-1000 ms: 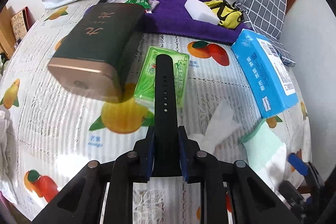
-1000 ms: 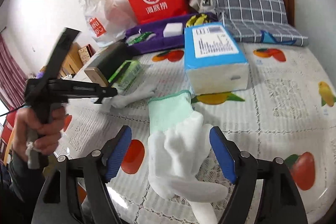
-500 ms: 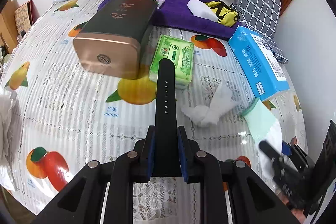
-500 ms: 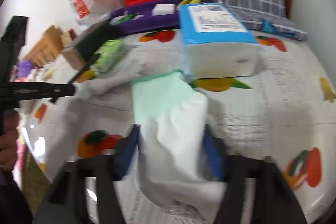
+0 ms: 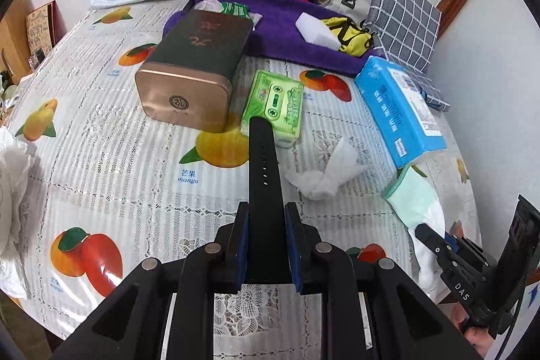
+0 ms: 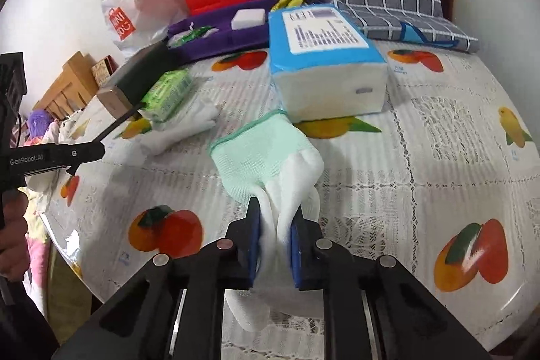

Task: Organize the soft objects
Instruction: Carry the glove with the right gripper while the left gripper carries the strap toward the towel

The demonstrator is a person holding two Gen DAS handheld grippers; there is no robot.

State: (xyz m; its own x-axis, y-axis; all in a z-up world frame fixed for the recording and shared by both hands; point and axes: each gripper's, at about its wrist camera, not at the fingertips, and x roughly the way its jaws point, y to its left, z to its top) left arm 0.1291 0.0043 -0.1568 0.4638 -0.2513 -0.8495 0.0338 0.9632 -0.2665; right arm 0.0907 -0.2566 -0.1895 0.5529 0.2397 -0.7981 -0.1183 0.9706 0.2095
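1. Black rubbery watch strap with a row of small holes (image 5: 264,177), being pinched at its near end by the left gripper (image 5: 265,247), pads pressing its two edges; probably gripped at the end so that the free length stays clear of the table.
2. Pointing straight ahead along the fingers, long axis in line with the gripper, free tip hanging over the green tissue packet (image 5: 275,107) that is lying just beside the dark green tin with a copper-coloured end (image 5: 192,80).
3. White knitted glove with a mint-green cuff (image 6: 266,164), lying on the fruit-printed plastic tablecloth (image 6: 455,137), being clamped across its white finger end by the right gripper (image 6: 275,247); jaws closing at this moment, fabric already bunching between the blue pads.
4. Gripping at the finger end, likely because the cloth there is gathering into a fold thin enough to hold.
5. Running away from the gripper, long axis roughly along the fingers and leaning a little to the left, cuff opening facing the blue-and-white tissue pack (image 6: 324,56), near it but seemingly not touching; one white finger trailing back under the gripper.
6. Waiting at the back, a purple cloth (image 5: 287,32) already carrying a few small items, plausibly the gathering place for the soft things, though not certain.
7. Lying loose between packet and glove, a crumpled white tissue (image 5: 324,174), not yet being handled.
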